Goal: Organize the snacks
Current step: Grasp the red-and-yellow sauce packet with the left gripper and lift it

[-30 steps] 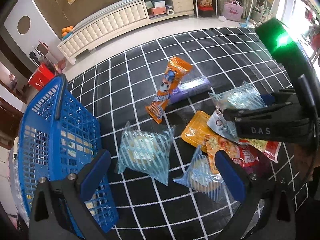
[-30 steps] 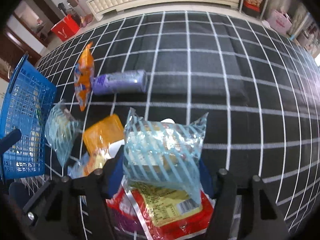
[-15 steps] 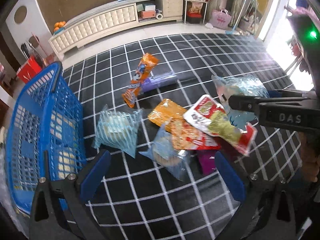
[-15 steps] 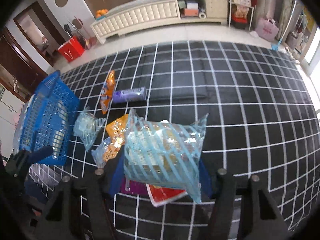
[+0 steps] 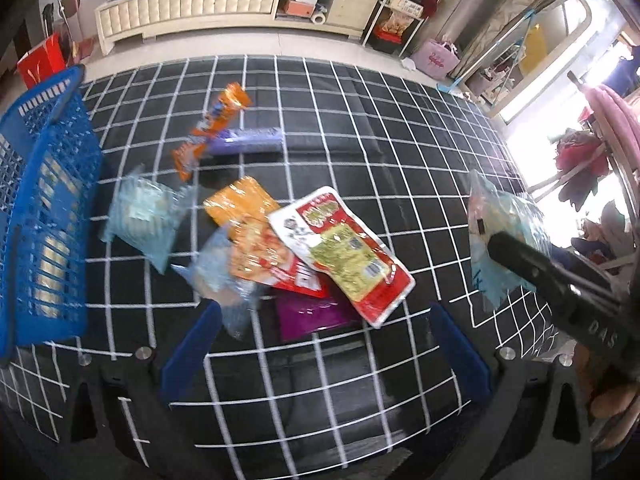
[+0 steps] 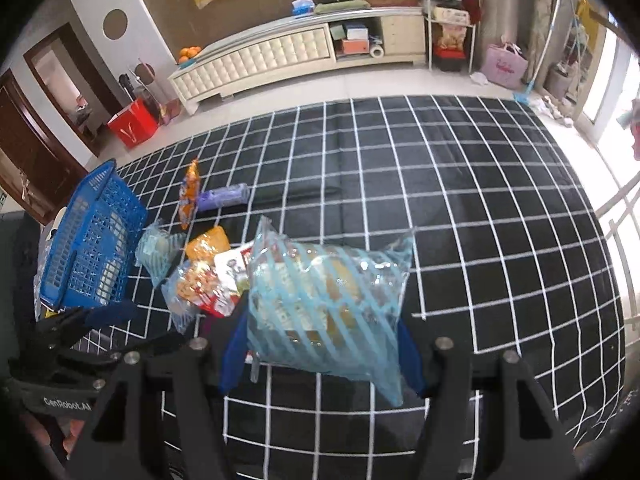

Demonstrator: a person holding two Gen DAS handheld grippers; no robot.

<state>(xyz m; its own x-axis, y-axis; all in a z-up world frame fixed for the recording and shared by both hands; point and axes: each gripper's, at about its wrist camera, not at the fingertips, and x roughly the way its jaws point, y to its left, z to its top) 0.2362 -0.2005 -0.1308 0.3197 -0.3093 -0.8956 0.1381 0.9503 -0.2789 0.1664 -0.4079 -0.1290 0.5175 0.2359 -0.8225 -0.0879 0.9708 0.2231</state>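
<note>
My right gripper (image 6: 320, 344) is shut on a blue-striped clear snack bag (image 6: 324, 300) and holds it well above the black grid mat; the bag also shows in the left wrist view (image 5: 504, 236). My left gripper (image 5: 320, 344) is open and empty above the snack pile. The pile holds a red-and-white packet (image 5: 344, 252), an orange packet (image 5: 240, 204), a purple packet (image 5: 312, 316) and two blue-striped bags (image 5: 144, 216). A blue basket (image 5: 44, 216) stands at the left, also in the right wrist view (image 6: 92, 248).
A long orange snack bag (image 5: 212, 128) and a purple roll (image 5: 248, 140) lie farther back on the mat (image 5: 400, 152). A white cabinet (image 6: 280, 60), a red bag (image 6: 132, 124) and a shelf rack stand beyond the mat.
My right gripper has lifted the striped bag higher and away to the right. The red-and-white packet has dropped from under it onto the pile. My left gripper has drawn back and up.
</note>
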